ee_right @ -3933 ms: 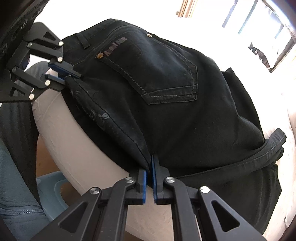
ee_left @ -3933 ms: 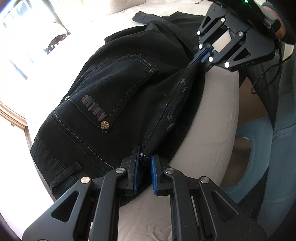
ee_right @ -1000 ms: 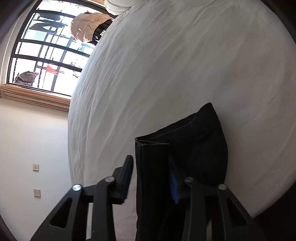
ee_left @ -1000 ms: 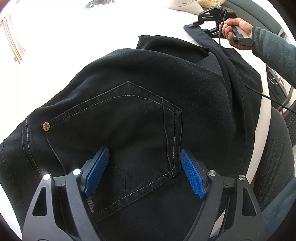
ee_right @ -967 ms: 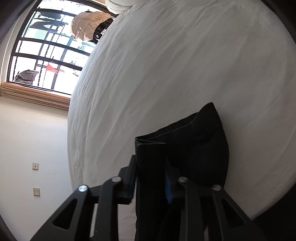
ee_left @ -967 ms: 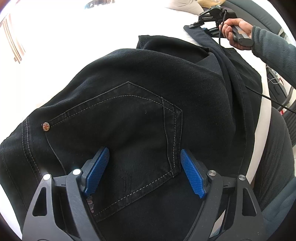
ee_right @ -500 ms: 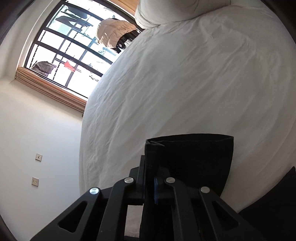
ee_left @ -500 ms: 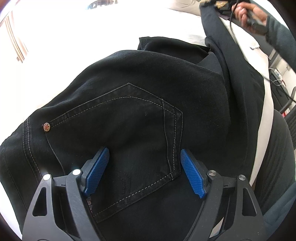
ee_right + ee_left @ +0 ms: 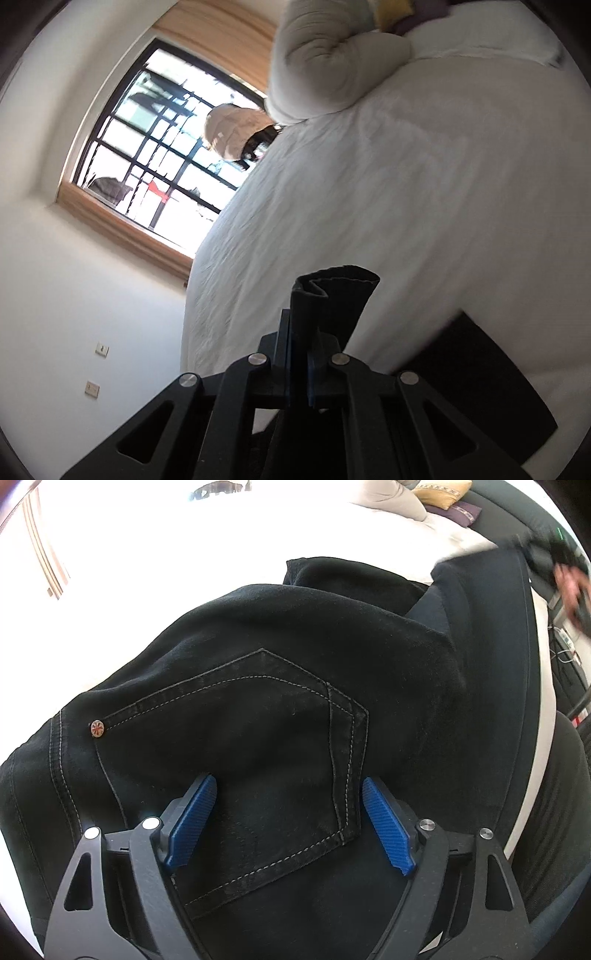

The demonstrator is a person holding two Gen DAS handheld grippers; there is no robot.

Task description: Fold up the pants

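Since a second ago right gripper (image 9: 298,354) clamped its jaws on the pant hem (image 9: 334,295) and lifted it off the bed (image 9: 424,192); left gripper (image 9: 286,821), jaws apart and opening, pins the pants (image 9: 258,709) seat at 6 o'clock; legs-to-waist fold underway, unfinished.
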